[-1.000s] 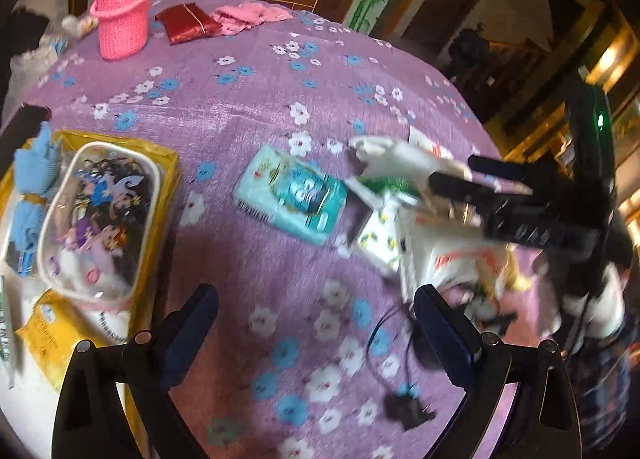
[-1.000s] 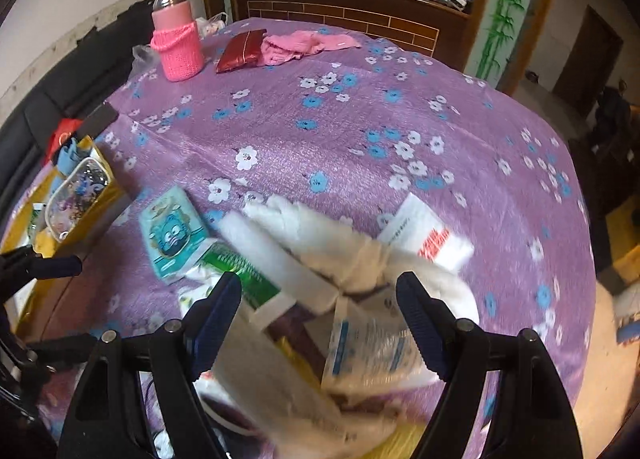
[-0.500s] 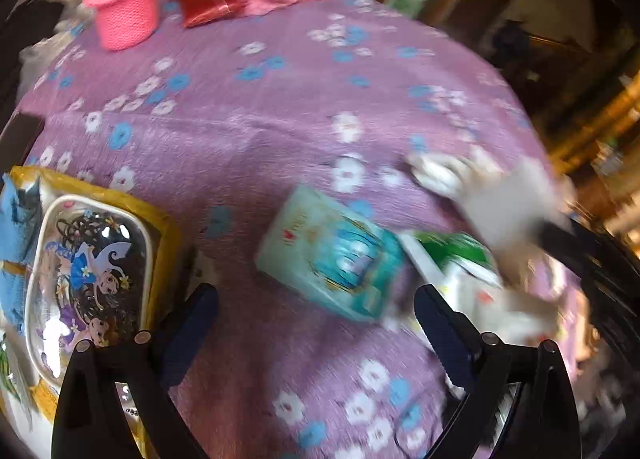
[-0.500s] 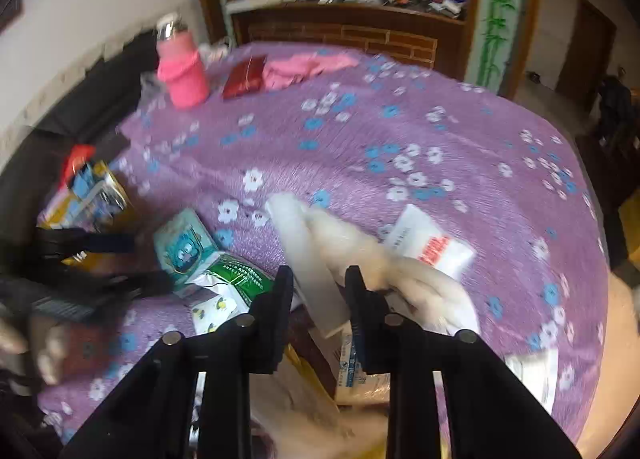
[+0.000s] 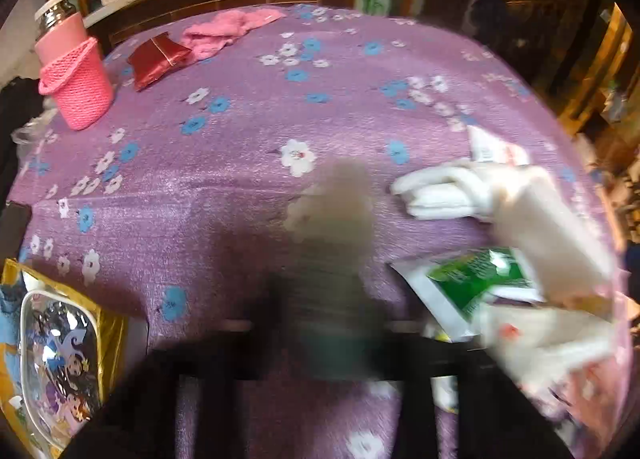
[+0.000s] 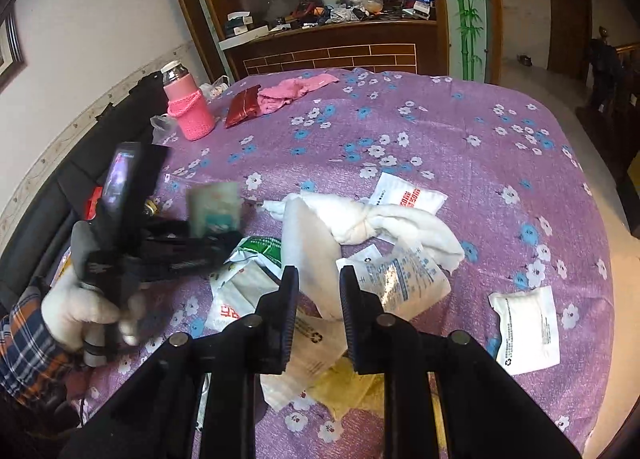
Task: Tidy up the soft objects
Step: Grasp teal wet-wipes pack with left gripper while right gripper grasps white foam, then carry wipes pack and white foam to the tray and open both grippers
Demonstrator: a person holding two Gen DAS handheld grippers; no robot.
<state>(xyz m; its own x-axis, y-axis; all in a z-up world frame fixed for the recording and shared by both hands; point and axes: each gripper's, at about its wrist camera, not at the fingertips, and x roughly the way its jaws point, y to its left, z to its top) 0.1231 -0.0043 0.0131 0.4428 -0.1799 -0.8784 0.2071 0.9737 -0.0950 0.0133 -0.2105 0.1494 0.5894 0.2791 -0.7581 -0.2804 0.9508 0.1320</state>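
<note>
My right gripper [image 6: 318, 279] is shut on a flat white pad [image 6: 310, 247] and holds it above a heap of white and green packets [image 6: 256, 255] on the purple flowered cloth [image 6: 440, 131]. A knotted white towel [image 6: 372, 221] lies just beyond. My left gripper [image 6: 218, 237] is shut on a teal tissue pack [image 6: 214, 207], lifted off the cloth; in the left wrist view this gripper [image 5: 336, 331] and the pack [image 5: 332, 219] are a dark blur. The towel [image 5: 440, 191] and the green packet [image 5: 476, 279] show to its right.
A pink bottle in a knit sleeve [image 6: 188, 111], a red pouch [image 6: 244, 111] and a pink cloth [image 6: 296, 89] lie at the far side. A clear cartoon pouch on a gold bag [image 5: 60, 359] sits at the left edge. White packets [image 6: 524, 329] lie right.
My right gripper closed on the white pad and lifted it. My left gripper swung onto the teal tissue pack, closed on it and raised it.
</note>
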